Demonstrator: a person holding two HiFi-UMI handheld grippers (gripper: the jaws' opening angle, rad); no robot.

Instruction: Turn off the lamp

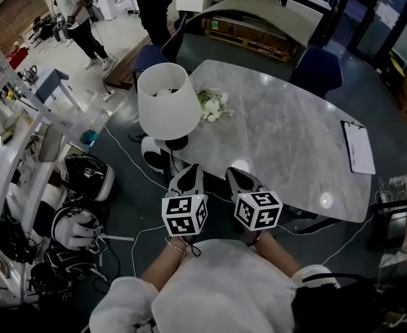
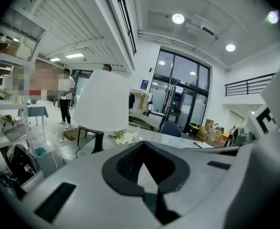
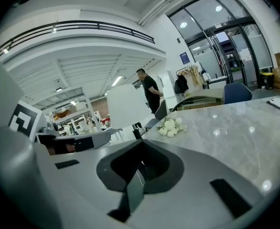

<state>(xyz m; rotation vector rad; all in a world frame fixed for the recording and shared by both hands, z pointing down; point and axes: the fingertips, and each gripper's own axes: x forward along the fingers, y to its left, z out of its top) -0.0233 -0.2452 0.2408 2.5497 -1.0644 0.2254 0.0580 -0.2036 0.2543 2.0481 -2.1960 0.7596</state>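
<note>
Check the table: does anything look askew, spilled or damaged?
Nothing looks spilled or damaged. The lamp stands upright at the left corner of the table; white flowers lie loose beside it, and a clipboard rests near the right edge.

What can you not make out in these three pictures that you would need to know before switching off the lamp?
Lamp switch: seen in no view; in the head view the shade covers the stem and much of the base.
Whether the bulb is lit: unclear in every view, since the room is bright.
Print on the clipboard: too small in the head view.
</note>
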